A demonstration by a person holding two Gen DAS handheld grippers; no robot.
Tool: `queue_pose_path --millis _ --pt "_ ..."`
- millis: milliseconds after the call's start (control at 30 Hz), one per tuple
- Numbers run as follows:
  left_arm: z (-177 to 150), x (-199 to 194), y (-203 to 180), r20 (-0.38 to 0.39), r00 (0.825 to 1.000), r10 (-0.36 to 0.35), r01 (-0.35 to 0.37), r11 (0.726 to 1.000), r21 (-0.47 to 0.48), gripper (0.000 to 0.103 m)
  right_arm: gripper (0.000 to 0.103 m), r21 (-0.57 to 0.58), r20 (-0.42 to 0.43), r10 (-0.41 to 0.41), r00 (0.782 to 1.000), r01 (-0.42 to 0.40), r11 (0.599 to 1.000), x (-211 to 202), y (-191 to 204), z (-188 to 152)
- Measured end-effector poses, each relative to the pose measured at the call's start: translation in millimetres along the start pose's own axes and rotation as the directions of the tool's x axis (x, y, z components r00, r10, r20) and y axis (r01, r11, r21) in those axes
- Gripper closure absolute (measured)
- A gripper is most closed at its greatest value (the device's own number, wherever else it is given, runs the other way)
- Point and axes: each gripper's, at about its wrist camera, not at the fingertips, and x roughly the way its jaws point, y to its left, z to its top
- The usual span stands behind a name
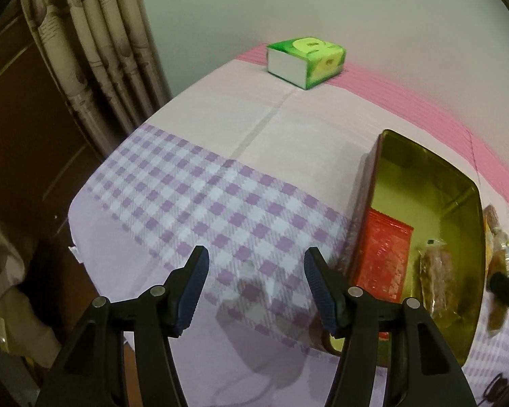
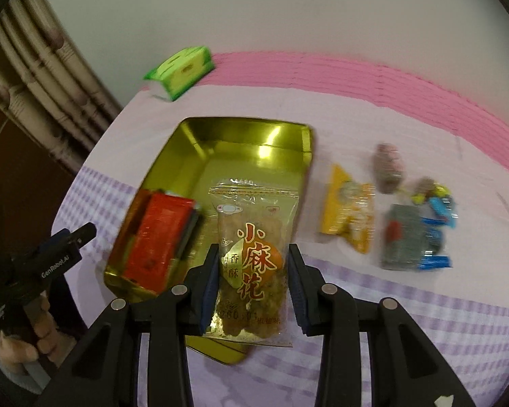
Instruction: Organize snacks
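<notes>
The right gripper [image 2: 252, 286] pinches a clear bag of fried dough twists [image 2: 251, 261] by its lower half, its blue pads pressed against both side edges of the bag, which hangs above the near end of the gold tin [image 2: 200, 156]. The left gripper [image 1: 256, 288] has its jaws spread with nothing between them, over the purple-checked part of the tablecloth [image 1: 193, 196] beside the tin's left wall; in the right wrist view it shows at the table's left edge, gripped by a hand [image 2: 27, 332]. Inside the tin, a red packet [image 2: 156, 237] lies against the left wall at the near end; the far half of the tin's floor is bare. In the left wrist view a clear bag of brown snacks appears inside the tin to the right of the red packet, though whether it rests on the floor there cannot be told. To the right of the tin, on the cloth, lie a yellow snack packet [image 2: 347, 210], a blurred brownish wrapped snack [image 2: 388, 168] beyond it, and a cluster of grey and blue wrapped sweets [image 2: 417, 234] further right. A green tissue pack [image 1: 305, 61] sits at the far left corner of the table, where a pink band runs along the far edge. A patterned curtain [image 1: 95, 40] hangs beyond the left edge.
</notes>
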Motion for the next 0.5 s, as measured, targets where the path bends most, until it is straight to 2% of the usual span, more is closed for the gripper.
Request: queue_pose_path --millis 167,500 --pt "1.2 3.5 5.0 -0.014 1.000 -0.008 0.007 1.000 -0.023 0.044 0.068 -0.019 -0.042 -0.005 0.999 0.004 1.000 27.4 21.1 2.8" --pt "2.9 7.0 10.4 -0.017 0.999 -0.028 0.027 0.998 -0.049 0.044 0.068 -0.028 -0.093 -0.011 0.996 0.008 1.000 54.5 34.2 0.2"
